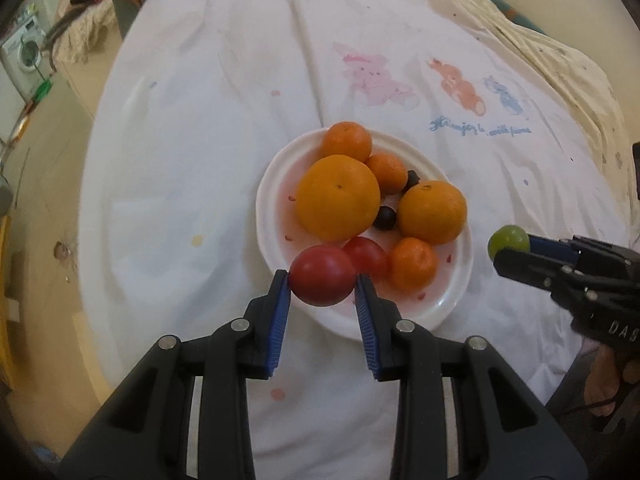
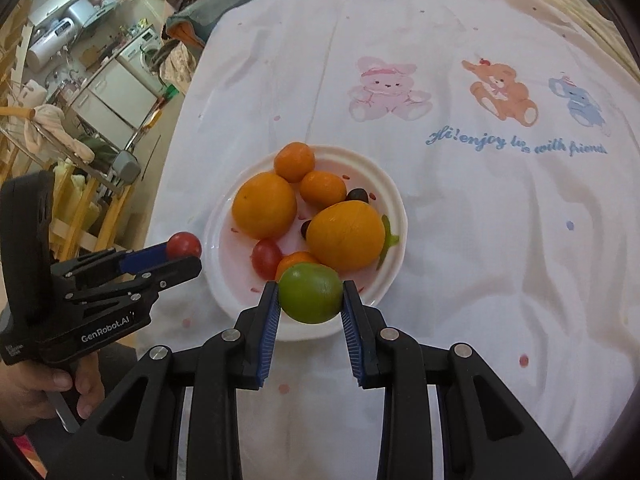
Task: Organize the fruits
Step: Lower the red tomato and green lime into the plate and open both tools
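Left gripper [image 1: 322, 280] clenched on red cherry tomato [image 1: 322, 275], held at plate's 7 o'clock rim. Right gripper [image 2: 310, 298] clenched on green fruit [image 2: 310, 293], near 6 o'clock edge of white plate [image 2: 224, 280]. Plate crowded with oranges [image 1: 338, 197], second tomato [image 2: 266, 258], dark grapes [image 1: 385, 218]. Best lowered into bare patch at plate's 9 o'clock, one fruit at a time, released low to stop rolling onto printed cloth [image 2: 480, 240].
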### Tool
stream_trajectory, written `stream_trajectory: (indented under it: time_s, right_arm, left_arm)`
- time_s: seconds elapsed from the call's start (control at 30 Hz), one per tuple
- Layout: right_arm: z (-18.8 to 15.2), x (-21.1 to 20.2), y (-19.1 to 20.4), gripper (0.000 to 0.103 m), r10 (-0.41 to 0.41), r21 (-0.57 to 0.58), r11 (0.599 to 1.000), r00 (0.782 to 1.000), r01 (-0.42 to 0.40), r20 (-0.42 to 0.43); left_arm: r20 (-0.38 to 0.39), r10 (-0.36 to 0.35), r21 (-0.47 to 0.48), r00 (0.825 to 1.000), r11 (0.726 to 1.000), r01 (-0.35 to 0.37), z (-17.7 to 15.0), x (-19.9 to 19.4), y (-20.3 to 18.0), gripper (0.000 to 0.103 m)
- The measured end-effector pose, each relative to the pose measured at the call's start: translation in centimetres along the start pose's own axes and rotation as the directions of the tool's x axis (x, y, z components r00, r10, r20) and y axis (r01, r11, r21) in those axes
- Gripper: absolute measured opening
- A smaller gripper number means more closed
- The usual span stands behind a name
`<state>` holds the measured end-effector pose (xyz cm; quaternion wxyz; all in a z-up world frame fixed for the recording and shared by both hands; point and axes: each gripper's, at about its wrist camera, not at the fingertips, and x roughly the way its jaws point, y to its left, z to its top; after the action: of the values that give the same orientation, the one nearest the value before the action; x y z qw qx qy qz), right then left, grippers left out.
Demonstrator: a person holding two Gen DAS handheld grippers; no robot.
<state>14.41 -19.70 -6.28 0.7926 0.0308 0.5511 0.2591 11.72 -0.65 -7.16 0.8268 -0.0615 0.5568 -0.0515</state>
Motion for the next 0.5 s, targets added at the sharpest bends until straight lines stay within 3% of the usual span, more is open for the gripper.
stream_trajectory:
  time_s: [0.5]
  right_arm:
    - [-0.2, 4.3, -0.6, 0.033, -0.009, -0.018, 1.0, 0.994, 0.007, -0.109]
  left_arm:
    - [-0.07, -0.029, -0.026, 0.997, 0.999, 0.027, 0.5, 3.0, -0.5, 0.029]
